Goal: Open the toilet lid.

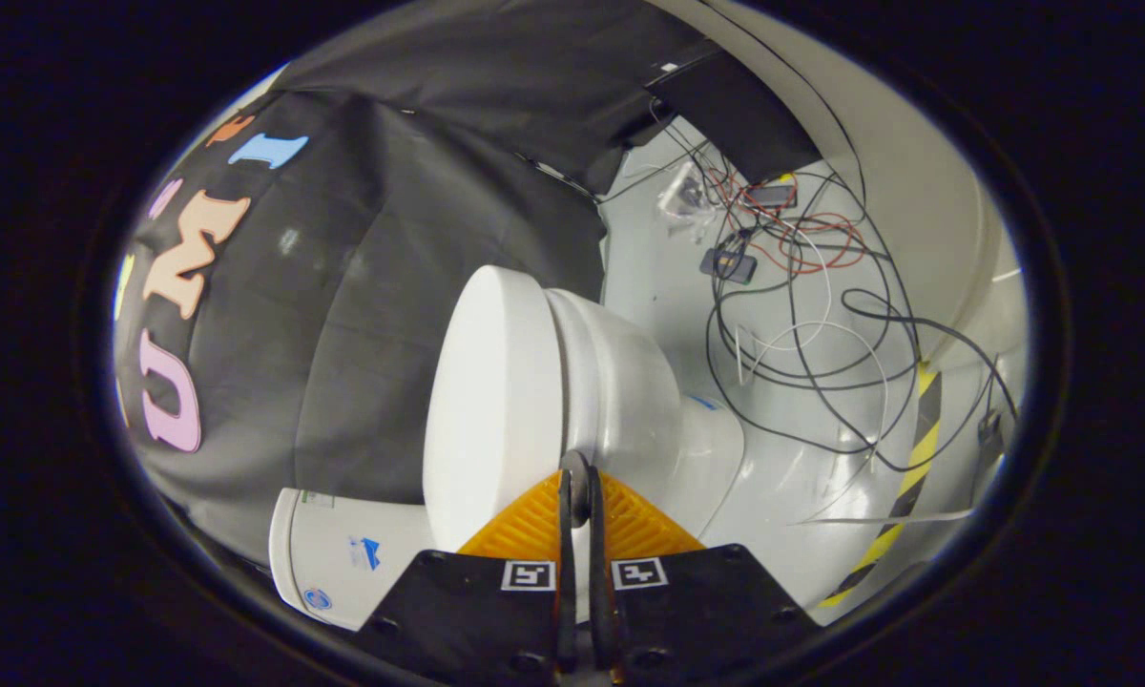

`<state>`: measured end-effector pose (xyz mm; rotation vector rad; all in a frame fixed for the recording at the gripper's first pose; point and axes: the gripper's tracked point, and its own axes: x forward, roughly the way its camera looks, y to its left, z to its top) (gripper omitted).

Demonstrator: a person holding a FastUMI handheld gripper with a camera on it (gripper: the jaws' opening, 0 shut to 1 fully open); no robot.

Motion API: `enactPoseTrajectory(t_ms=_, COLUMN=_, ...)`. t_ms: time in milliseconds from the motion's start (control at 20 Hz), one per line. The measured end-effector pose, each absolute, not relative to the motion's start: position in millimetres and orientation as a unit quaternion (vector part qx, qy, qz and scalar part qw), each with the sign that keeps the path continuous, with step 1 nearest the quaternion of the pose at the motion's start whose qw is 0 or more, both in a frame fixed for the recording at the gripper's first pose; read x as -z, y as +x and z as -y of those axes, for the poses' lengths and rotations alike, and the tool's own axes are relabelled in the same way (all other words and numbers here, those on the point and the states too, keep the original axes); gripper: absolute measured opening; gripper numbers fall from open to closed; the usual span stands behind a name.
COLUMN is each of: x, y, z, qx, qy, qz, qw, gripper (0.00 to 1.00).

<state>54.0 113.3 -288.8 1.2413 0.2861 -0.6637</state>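
The view is rolled sideways, so the white toilet lies across it. Its lid (491, 401) is a flat white oval lying down against the seat and bowl (630, 382). The tank (343, 553) with small stickers sits beside the lid, next to my fingers. My gripper (577, 474) is shut, its two fingers pressed nearly together with only a thin slit between them. The tips sit right at the lid's rim, where lid and seat meet. I cannot tell whether the tips touch the rim, and nothing is held between them.
The black booth cloth (363, 286) hangs behind the lid. Beyond the bowl, the pale floor (801, 477) carries a tangle of black, white and red cables (801, 286) with small devices. A yellow-black hazard strip (916, 448) runs along the floor's edge.
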Motion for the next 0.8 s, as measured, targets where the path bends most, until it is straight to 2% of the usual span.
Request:
enactPoseTrajectory(t_ms=350, x=229, y=60, z=-124, qx=0.28, qy=0.526, qz=-0.105, qw=0.796, gripper=0.07)
enactPoseTrajectory(t_ms=800, x=139, y=79, z=-162, qx=0.216, qy=0.391, qz=-0.083, qw=0.891, gripper=0.07)
